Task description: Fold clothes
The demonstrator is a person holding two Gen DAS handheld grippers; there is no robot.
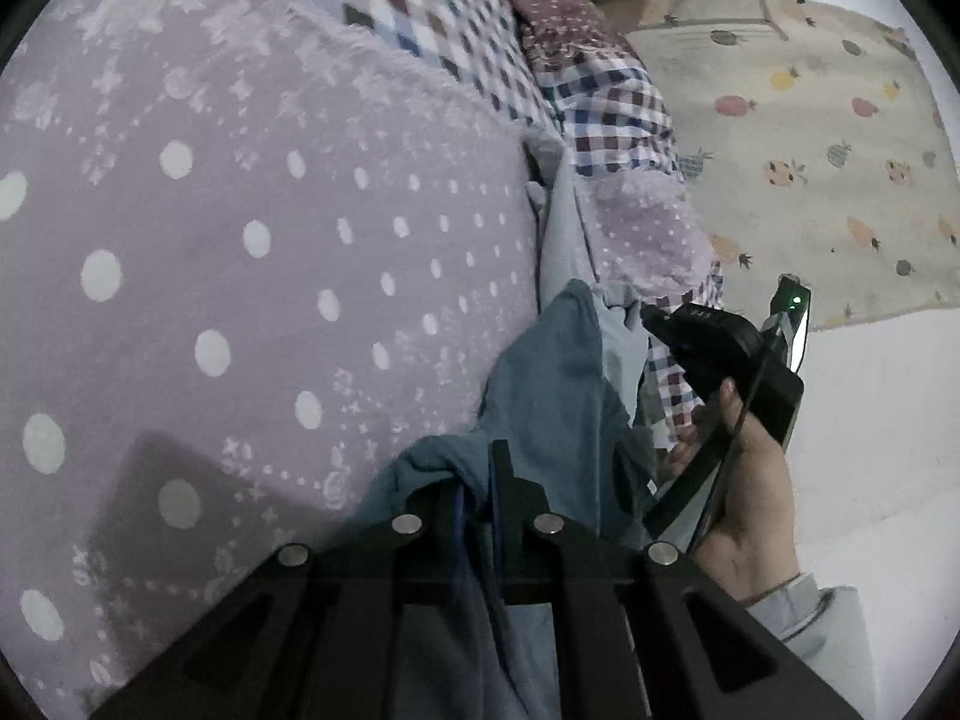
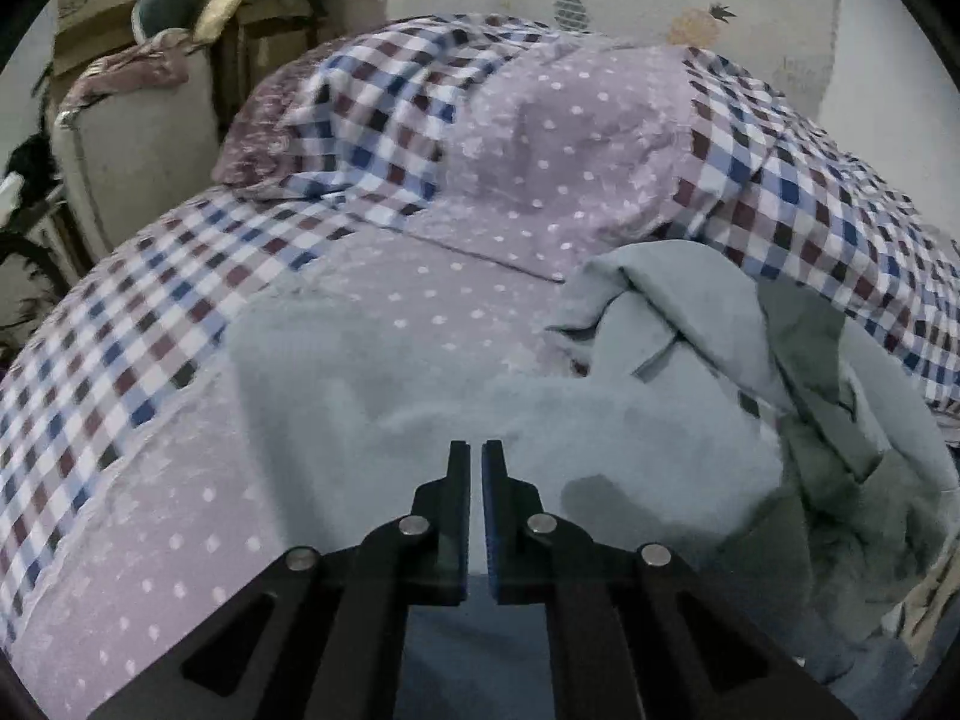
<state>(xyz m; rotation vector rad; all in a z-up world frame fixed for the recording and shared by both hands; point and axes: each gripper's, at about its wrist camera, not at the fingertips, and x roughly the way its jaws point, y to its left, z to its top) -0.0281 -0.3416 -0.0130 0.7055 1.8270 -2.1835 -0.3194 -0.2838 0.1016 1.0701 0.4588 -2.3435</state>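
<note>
Gathering stage of the fold, by the look of it: garment [image 1: 540, 372] picked up but not yet laid flat. Found the left tool [image 1: 480, 480] clamped on a bunched, darker blue fold, cloth wrapped over and between its tips. Saw the right tool [image 2: 474, 462] with jaws drawn almost together, only a thin slit between them; could not tell whether any cloth sat in that slit. Noted a hand [image 1: 750, 480] gripping the right tool, just right of and ahead of the left one.

Lay on the bed, over the dotted purple blanket [image 1: 240, 240], with the checked sheet [image 2: 120, 330] beyond and a pineapple rug [image 1: 810, 150] on the floor further right. Spread pale and fairly smooth directly ahead of the right tool; heaped in crumpled folds to that tool's right.

Ran, in the left wrist view, as a narrow band from the left tool's tips straight ahead along the blanket's edge, so judged the long axis to point forward, away from the tips. Could not tell which end was collar or hem.

Called next for lifting and drawing the two tools apart, to shake out the heap and set the cloth flat before any crease
</note>
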